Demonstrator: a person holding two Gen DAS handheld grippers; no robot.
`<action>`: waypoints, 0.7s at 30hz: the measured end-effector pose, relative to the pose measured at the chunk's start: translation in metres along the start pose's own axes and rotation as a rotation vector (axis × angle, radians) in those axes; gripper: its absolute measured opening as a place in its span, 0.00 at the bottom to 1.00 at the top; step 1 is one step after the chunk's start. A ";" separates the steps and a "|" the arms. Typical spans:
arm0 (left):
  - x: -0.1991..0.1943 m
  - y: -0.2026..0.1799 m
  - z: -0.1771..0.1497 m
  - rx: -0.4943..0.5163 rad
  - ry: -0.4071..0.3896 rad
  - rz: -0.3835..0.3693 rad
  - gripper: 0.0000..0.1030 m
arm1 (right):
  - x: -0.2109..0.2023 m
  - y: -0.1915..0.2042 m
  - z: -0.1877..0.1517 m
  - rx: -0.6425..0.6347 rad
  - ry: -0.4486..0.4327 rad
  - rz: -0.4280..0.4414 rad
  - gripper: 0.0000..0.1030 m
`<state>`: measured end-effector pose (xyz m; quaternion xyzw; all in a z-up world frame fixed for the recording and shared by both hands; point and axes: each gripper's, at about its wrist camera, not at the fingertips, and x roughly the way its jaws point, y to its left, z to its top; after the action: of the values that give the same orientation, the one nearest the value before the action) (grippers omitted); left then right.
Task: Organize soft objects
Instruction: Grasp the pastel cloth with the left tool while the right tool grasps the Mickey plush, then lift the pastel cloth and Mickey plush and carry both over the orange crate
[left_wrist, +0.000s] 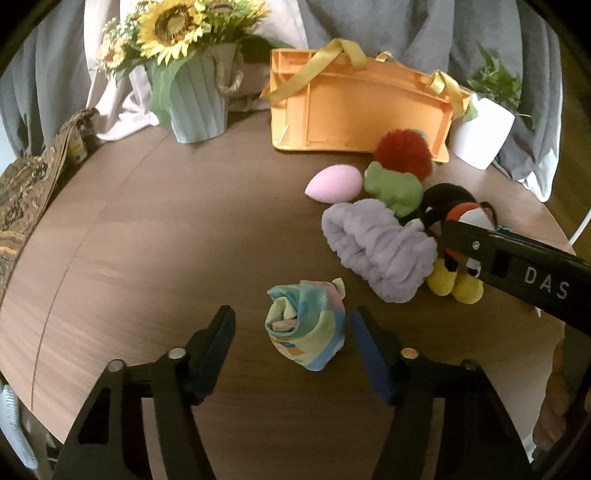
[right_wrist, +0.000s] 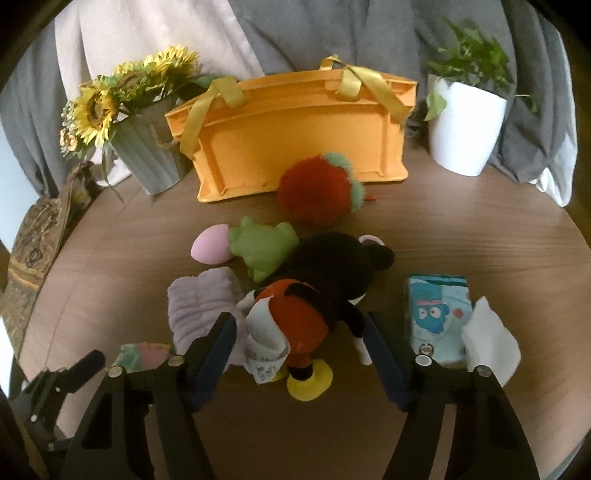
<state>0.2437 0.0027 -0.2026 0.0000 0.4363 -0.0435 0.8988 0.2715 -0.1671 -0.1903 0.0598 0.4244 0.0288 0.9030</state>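
Note:
My left gripper is open, its jaws on either side of a rolled pastel cloth on the table. My right gripper is open around the lower body of a black, red and yellow mouse plush; it shows as a black arm in the left wrist view. A lilac fluffy headband lies next to the plush. A green frog, a pink egg-shaped sponge and a red fuzzy strawberry lie before the orange bag.
A sunflower pot stands back left, a white plant pot back right. A blue tissue pack with a white tissue lies by my right gripper. A patterned cloth hangs at the left table edge.

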 end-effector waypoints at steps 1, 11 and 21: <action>0.002 0.000 0.000 -0.003 0.005 0.002 0.54 | 0.003 -0.001 0.001 -0.004 0.005 0.000 0.69; 0.006 -0.005 0.007 -0.003 0.022 -0.032 0.38 | 0.010 -0.009 0.002 0.004 0.020 0.006 0.44; -0.021 -0.009 0.033 0.006 -0.059 -0.043 0.38 | -0.001 -0.017 0.006 0.038 0.000 0.018 0.40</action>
<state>0.2559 -0.0055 -0.1654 -0.0081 0.4095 -0.0639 0.9100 0.2751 -0.1847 -0.1878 0.0806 0.4245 0.0290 0.9014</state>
